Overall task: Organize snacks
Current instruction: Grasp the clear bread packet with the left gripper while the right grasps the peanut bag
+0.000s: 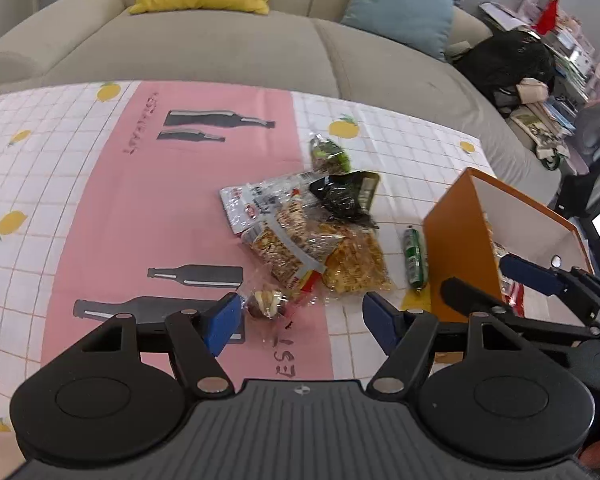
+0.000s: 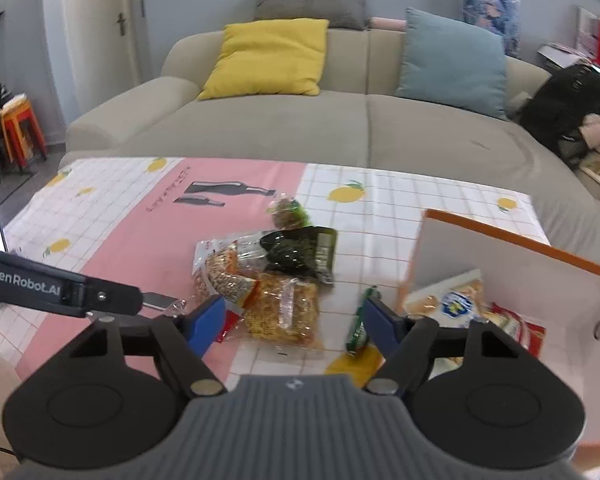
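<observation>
Orange box [image 2: 512, 240], right side of table: holds at least two packets already. Snack pile [image 1: 312, 236], mid-tablecloth [image 1: 140, 200]: several packets, a small wrapped sweet [image 1: 265, 303] and a green stick [image 1: 415, 258] beside the box remain unsorted.

Left gripper [image 1: 298, 320]: jaws apart, empty, above the sweet.

Right gripper [image 2: 296, 320]: jaws apart, empty, near the green stick.

Only the right wrist view shows the box's contents clearly.
</observation>
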A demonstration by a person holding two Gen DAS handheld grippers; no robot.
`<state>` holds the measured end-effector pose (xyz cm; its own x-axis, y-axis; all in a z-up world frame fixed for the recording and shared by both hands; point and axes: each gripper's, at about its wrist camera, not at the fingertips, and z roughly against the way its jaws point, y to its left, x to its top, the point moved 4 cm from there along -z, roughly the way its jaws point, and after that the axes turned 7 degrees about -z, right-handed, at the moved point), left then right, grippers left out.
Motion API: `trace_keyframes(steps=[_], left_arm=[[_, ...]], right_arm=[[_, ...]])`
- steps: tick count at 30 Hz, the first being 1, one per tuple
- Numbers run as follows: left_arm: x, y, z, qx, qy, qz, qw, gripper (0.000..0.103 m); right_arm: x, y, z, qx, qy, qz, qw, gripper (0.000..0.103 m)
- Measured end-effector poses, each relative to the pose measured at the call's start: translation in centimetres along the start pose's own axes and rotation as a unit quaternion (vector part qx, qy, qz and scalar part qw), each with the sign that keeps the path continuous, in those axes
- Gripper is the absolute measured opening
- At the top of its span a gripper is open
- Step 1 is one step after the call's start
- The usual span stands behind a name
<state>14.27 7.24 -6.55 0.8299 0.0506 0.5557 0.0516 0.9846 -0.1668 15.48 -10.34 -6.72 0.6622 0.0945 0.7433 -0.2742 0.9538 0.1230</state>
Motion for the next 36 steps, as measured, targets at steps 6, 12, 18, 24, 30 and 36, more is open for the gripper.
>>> trace_keyframes(steps=[6, 12, 18, 24, 30, 36], left_arm=[[-1.1, 1.5, -2.6, 0.015, 0.032, 0.002, 0.9994, 0.082], [-1.6, 1.5, -5.2, 0.014, 0.045, -0.038, 0.9982, 0.082], [-1.4, 1.7, -7.7, 0.01, 0.044, -0.056, 0.9974, 0.082], [-1.3, 2.0, -9.7, 0.02, 0.056, -0.069, 0.9959, 0.08], [-1.4, 2.9, -10.4, -0.002, 0.052, -0.03, 0.9982, 0.066], [-1.3, 3.8, -10.3, -0.005, 0.052, -0.006, 0.9986, 0.056]], right_arm=[[-0.3, 1.4, -2.6, 0.006, 0.02, 0.005, 1.0, 0.069], [-1.0, 1.5, -4.6, 0.006, 0.042, 0.002, 0.999, 0.068], [-0.7, 1.5, -6.1, 0.008, 0.052, 0.006, 0.999, 0.068], [-0.4, 1.7, -7.4, 0.014, 0.058, 0.012, 0.998, 0.068], [0.2, 2.4, -8.5, 0.035, 0.059, 0.032, 0.997, 0.067], [1.1, 3.5, -10.3, 0.054, 0.064, 0.062, 0.995, 0.061]])
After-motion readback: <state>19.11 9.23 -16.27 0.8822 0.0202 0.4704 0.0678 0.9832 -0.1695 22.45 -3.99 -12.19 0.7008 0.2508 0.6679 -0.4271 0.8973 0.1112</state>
